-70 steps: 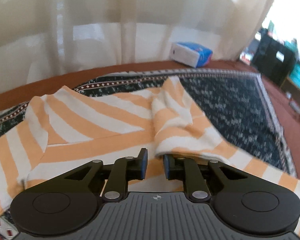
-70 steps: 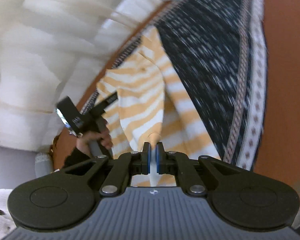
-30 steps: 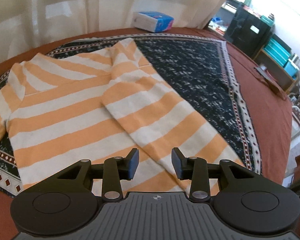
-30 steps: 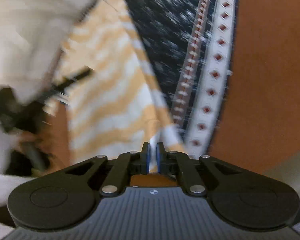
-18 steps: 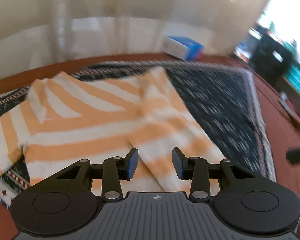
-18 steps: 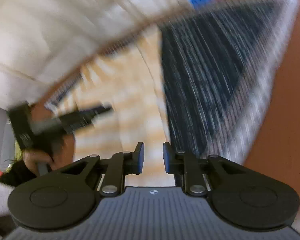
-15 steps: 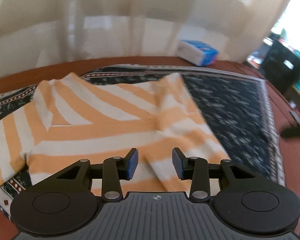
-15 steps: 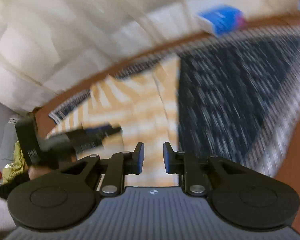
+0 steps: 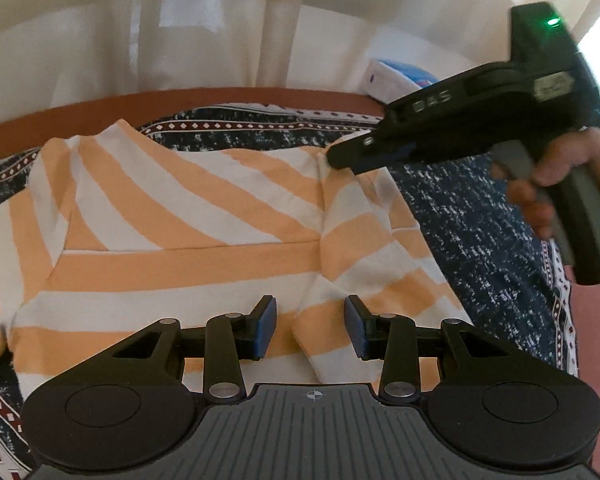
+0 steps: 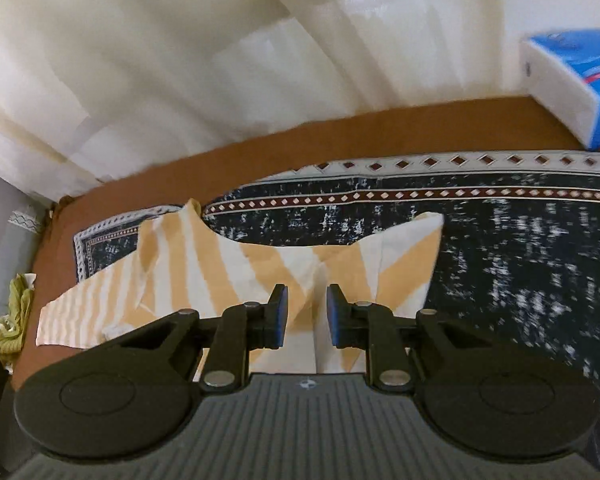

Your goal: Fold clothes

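An orange-and-white striped shirt (image 9: 188,240) lies flat on a dark patterned cloth (image 9: 480,232), its right side folded over the body. My left gripper (image 9: 310,330) is open and empty, low over the folded part's near edge. My right gripper (image 10: 306,316) is open and empty, just above the shirt's far end (image 10: 260,268). In the left wrist view the right gripper (image 9: 340,158) reaches in from the right, tips over the shirt's far right corner.
A blue and white tissue pack (image 10: 572,84) lies on the brown surface (image 10: 340,136) at the back right. Pale curtains (image 9: 220,20) hang behind. A green cloth (image 10: 16,316) lies off the left edge.
My right gripper let go of the shirt's edge, opened and swung to the shirt's far end. My left gripper opened wider and came back low over the folded part.
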Tool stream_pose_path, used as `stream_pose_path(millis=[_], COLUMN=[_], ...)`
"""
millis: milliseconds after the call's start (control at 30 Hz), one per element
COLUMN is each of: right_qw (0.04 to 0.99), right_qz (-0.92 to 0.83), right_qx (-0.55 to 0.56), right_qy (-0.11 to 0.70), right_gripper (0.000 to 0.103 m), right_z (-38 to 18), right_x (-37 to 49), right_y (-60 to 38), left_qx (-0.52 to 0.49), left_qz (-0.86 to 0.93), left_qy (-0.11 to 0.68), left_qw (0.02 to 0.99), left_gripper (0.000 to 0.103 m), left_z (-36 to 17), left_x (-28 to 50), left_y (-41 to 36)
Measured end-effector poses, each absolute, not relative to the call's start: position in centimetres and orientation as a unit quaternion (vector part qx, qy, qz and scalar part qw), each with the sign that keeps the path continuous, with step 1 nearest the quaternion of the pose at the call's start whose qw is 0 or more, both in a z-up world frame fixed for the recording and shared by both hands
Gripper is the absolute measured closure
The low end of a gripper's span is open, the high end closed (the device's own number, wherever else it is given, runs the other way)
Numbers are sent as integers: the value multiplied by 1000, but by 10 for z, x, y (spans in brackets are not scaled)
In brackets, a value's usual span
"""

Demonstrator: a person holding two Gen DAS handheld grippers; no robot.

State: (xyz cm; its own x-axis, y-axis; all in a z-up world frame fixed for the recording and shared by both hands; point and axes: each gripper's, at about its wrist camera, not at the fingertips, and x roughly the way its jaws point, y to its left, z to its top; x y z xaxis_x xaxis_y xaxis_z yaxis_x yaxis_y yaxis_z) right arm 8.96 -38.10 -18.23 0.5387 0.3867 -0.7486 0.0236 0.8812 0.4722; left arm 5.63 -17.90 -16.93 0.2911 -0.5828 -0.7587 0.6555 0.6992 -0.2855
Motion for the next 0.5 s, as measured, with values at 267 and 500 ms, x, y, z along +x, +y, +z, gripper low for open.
stream_pose_path(millis=[267,500], right_qw=[835,850], right_qz=[138,108], right_qx=[232,268], right_qy=[480,440], right_gripper=[102,102], right_z=[-196,-195], right_x=[107,97], right_y=[-383,-409], left_qx=[9,9], left_qz=[-396,-388], left_qy=[470,468], left_qw=[789,794], left_gripper=[100,103], left_z=[-168,-173], left_x=[65,64], left_y=[-172,-160])
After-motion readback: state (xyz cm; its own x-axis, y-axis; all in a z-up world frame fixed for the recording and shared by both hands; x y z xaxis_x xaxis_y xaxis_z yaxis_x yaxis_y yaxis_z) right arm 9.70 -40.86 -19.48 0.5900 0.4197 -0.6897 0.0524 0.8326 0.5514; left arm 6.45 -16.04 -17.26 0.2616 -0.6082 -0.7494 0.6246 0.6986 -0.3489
